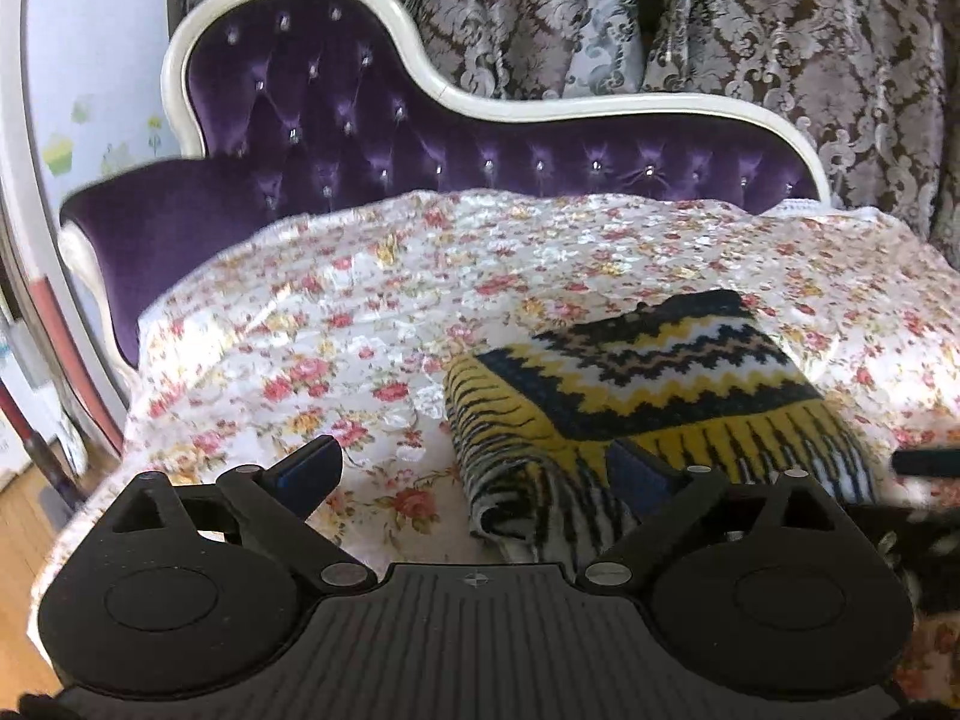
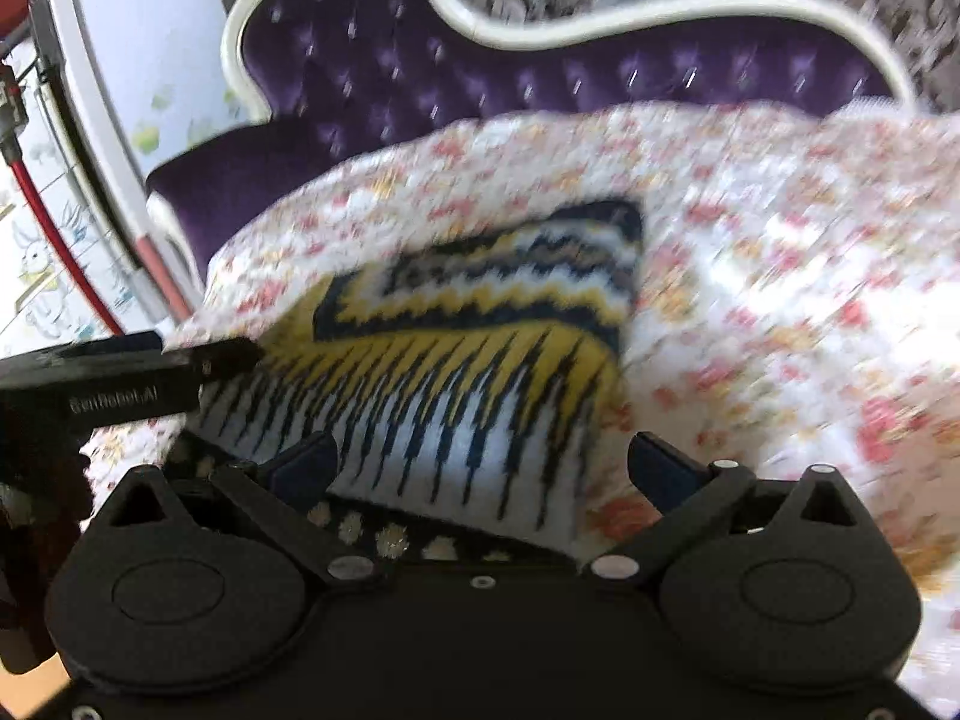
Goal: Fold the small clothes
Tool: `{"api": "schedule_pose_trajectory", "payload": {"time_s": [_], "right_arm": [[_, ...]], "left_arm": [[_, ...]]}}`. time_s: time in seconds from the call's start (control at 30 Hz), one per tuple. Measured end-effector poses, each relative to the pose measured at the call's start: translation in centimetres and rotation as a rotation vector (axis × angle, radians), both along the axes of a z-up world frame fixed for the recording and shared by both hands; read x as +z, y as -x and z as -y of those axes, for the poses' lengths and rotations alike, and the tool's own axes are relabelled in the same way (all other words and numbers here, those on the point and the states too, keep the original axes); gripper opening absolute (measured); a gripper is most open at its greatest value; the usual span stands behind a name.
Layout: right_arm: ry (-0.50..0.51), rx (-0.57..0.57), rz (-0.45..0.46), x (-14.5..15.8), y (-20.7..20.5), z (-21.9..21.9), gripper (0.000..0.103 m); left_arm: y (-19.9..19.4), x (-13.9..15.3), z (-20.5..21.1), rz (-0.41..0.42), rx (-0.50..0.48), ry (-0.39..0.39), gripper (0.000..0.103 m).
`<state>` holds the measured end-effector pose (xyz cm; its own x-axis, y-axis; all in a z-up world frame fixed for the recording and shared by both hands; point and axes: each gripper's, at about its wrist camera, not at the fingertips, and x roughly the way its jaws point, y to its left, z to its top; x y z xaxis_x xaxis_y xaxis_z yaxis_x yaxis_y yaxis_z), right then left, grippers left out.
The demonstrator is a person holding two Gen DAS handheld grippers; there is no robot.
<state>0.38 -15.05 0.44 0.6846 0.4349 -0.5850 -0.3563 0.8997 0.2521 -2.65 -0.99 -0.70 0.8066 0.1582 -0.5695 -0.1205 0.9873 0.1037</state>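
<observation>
A knitted garment (image 1: 630, 396) with yellow, black and white zigzag bands lies folded on the flower-print cover (image 1: 336, 324). My left gripper (image 1: 480, 468) is open at its near left edge, with the cloth's rolled corner between the jaws, not gripped. The garment also shows in the blurred right wrist view (image 2: 480, 360). My right gripper (image 2: 486, 462) is open over its near striped edge. The left gripper's body (image 2: 114, 384) shows at the left there.
A purple tufted sofa back (image 1: 372, 120) with a white frame rises behind the cover. Patterned curtains (image 1: 780, 30) hang behind it. The cover's left edge drops to a wooden floor (image 1: 24, 540). A black flowered cloth (image 2: 384, 534) lies under the garment's near edge.
</observation>
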Motion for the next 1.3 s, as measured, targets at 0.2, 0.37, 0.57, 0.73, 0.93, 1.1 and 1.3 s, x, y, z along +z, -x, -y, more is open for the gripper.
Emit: {"api": "schedule_pose_trajectory", "payload": {"time_s": [0.2,0.37,0.57,0.73,0.93,1.1,1.3], "right_arm": [[0.068,-0.037,0.153,2.9,2.6,0.2,0.103],[0.135,-0.064,0.239,3.8,4.3,-0.4,0.103],[0.156,-0.078,0.236,4.1,5.7,-1.1,0.103],[0.149,-0.08,0.214,3.9,6.3,-1.1,0.103],[0.123,-0.086,0.158,3.7,6.2,-0.5,0.103],[0.12,-0.109,0.113,3.2,6.0,-0.2,0.103],[0.117,-0.145,0.025,2.1,5.2,0.5,0.103]], "left_arm": [[1.0,1.0,1.2,0.01,-0.02,0.004,0.096],[2.2,1.8,1.7,0.009,0.006,0.001,0.096],[3.2,2.2,1.7,-0.02,0.045,0.024,0.096],[4.0,2.2,1.8,-0.039,0.06,0.011,0.096],[4.6,1.5,1.9,-0.073,0.05,0.033,0.096],[5.0,1.0,2.0,-0.091,0.047,0.034,0.096],[5.1,0.2,1.8,-0.128,0.049,0.039,0.096]]}}
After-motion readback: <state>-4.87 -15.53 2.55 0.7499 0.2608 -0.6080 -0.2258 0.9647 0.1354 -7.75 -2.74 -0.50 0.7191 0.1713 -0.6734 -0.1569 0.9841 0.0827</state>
